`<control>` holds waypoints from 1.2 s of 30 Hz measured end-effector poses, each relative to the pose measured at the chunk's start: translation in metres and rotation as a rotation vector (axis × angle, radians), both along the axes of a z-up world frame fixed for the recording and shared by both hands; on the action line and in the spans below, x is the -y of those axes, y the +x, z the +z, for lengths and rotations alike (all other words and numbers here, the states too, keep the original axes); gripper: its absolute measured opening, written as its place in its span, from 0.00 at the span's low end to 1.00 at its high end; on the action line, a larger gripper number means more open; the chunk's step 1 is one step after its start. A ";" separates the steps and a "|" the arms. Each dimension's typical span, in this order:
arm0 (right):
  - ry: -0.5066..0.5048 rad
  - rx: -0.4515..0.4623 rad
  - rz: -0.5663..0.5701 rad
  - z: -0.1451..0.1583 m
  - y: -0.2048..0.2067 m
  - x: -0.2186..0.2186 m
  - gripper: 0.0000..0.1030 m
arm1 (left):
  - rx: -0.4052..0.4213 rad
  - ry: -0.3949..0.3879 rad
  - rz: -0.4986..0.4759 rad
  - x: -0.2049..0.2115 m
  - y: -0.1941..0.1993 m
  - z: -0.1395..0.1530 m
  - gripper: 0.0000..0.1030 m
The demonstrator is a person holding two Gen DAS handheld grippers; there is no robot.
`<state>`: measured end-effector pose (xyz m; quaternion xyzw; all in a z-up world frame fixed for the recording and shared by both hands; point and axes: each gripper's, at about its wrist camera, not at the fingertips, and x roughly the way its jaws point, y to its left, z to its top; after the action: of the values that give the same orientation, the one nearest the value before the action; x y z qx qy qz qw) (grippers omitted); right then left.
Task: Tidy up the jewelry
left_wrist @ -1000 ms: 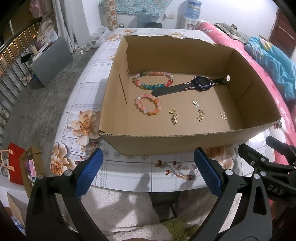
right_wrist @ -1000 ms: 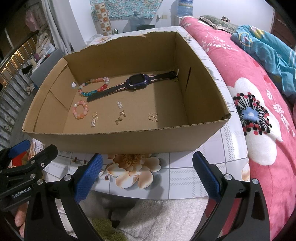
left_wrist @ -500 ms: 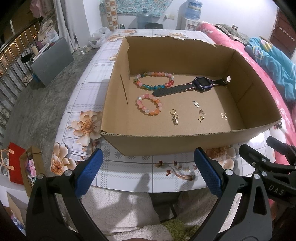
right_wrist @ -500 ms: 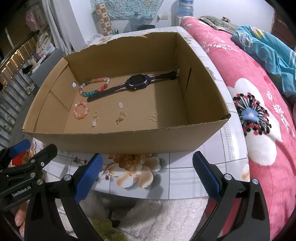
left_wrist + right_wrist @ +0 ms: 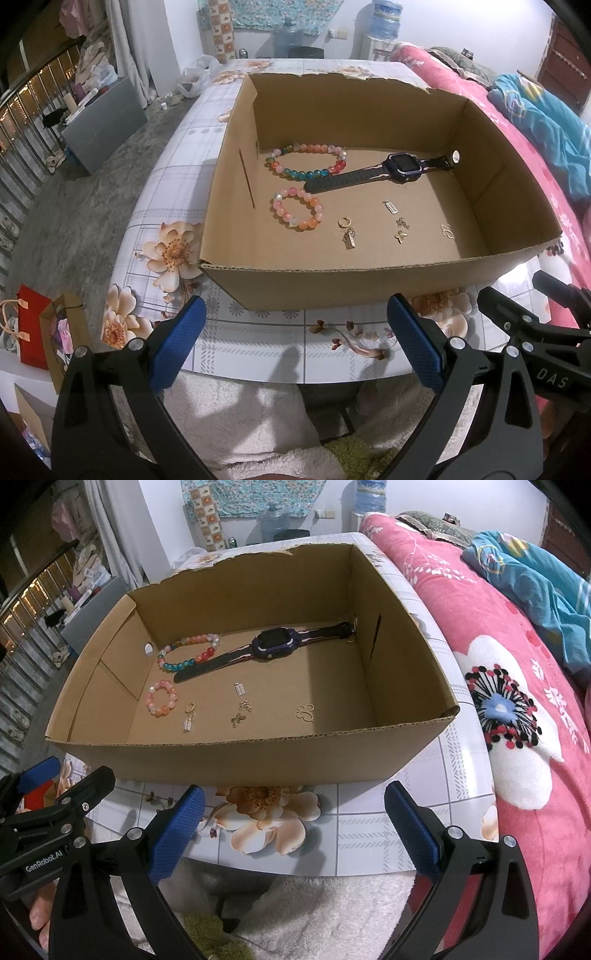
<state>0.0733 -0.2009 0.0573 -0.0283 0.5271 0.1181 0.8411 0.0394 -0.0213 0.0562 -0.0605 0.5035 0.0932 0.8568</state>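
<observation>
We see the jewelry lying flat on the floor of an open cardboard box [image 5: 236,192]. At the back is a long bead bracelet [image 5: 306,162] in many colors. A dark watch [image 5: 402,168] lies beside it, and the tip of its strap touches the beads. The far end of the strap runs into the box corner, where it is hard to make out. In front sits a small pink and orange bead bracelet [image 5: 298,213]. Near it are a gold ring [image 5: 344,221] and 5 tiny gold charms, too small for us to tell their shapes well, but 1 looks like a butterfly outline [image 5: 306,712].

The box stands on a bench [image 5: 170,206] with a flower cloth. A pink bed [image 5: 517,686] lies to the right.

Our left gripper [image 5: 295,343] hangs in front of the box with its blue pads wide apart and nothing between them. Our right gripper [image 5: 293,827] is the same, spread wide and holding nothing. Their black arms are cut off at the bottom edge.
</observation>
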 end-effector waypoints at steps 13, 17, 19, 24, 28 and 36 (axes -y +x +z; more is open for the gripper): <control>-0.001 0.001 0.002 0.001 0.000 0.000 0.92 | 0.002 0.002 -0.002 -0.001 0.000 0.000 0.92; -0.001 0.002 0.002 0.000 0.000 0.001 0.92 | 0.002 0.000 -0.002 -0.001 0.001 0.000 0.92; -0.001 0.002 0.003 0.000 0.000 0.001 0.92 | 0.003 0.001 -0.002 -0.001 0.000 0.000 0.92; -0.001 0.002 0.002 0.000 0.000 0.001 0.92 | 0.006 0.004 -0.001 -0.001 0.000 0.001 0.92; -0.002 0.001 0.002 0.001 0.000 0.000 0.92 | 0.007 0.004 -0.002 -0.001 0.001 0.002 0.92; -0.001 0.002 0.003 0.001 0.000 0.001 0.92 | 0.007 0.004 -0.002 0.000 0.001 0.003 0.92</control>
<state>0.0729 -0.2018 0.0582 -0.0297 0.5261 0.1190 0.8416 0.0401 -0.0208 0.0590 -0.0585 0.5003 0.0933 0.8588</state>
